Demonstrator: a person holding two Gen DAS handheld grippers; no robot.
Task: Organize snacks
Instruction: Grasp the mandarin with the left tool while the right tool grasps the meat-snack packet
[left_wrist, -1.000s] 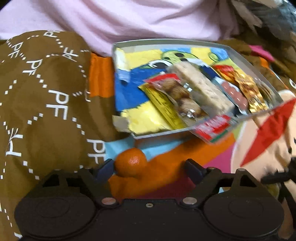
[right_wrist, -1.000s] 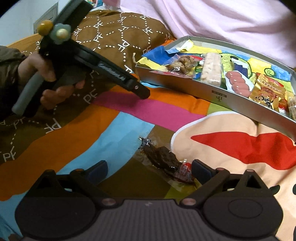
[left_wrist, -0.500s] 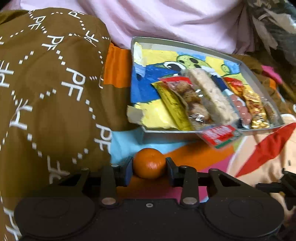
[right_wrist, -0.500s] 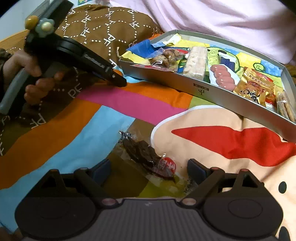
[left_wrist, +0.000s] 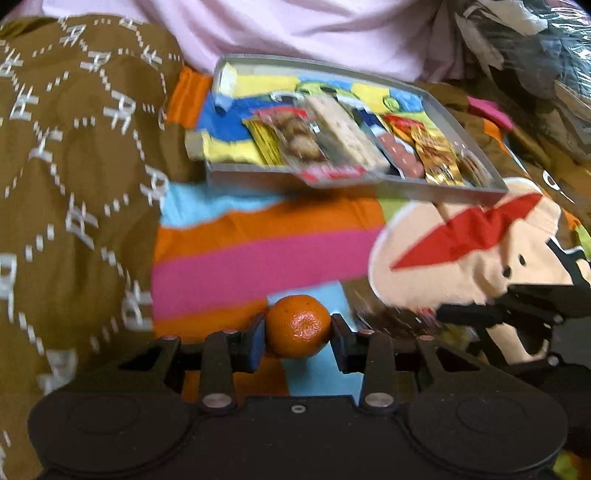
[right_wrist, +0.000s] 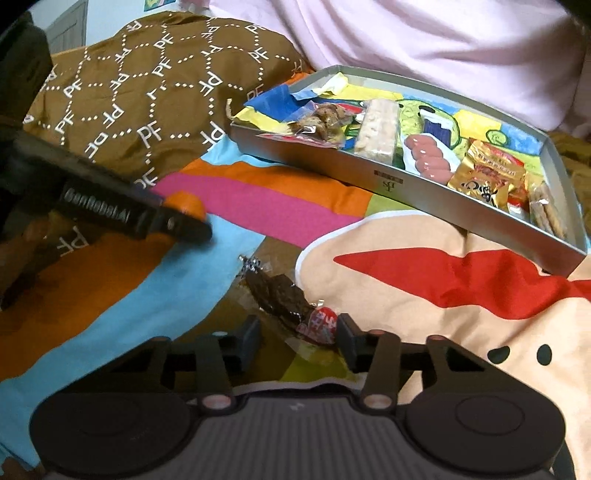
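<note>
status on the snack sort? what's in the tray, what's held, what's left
Done: several packets already lie in the grey tray, among them a pale bar and a gold packet. In hand: the left tool is shut on the small orange; the right tool has just closed on the dark wrapped snack lying on the blanket. Left: both still go to the tray.

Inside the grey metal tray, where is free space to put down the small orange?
The left end of the grey metal tray looks free: bare yellow-and-blue lining beside the clear bag of brown nuggets. The far strip along the back wall is also bare. From that bag to the right end, packets lie side by side, crowded.
</note>
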